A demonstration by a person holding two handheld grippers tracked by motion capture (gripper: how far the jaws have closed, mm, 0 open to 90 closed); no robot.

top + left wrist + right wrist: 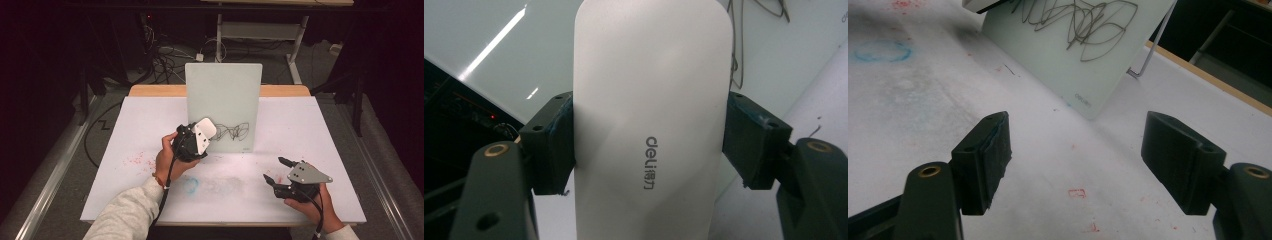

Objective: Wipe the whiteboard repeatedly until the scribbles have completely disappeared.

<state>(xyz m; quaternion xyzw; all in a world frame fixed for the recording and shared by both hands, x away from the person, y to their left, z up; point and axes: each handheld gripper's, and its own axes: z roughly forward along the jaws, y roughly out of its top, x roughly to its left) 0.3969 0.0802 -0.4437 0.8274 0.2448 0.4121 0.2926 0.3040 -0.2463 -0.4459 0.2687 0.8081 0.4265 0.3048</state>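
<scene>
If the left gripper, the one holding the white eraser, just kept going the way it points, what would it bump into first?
Most likely the upright board. The left gripper points its eraser at the board's lower part, beside the scribble. Whether they already touch is unclear.

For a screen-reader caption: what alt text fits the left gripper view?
A white eraser marked "deli" is clamped between the left claw's two black jaws, close to a pale glass board bearing black scribbles.
</scene>
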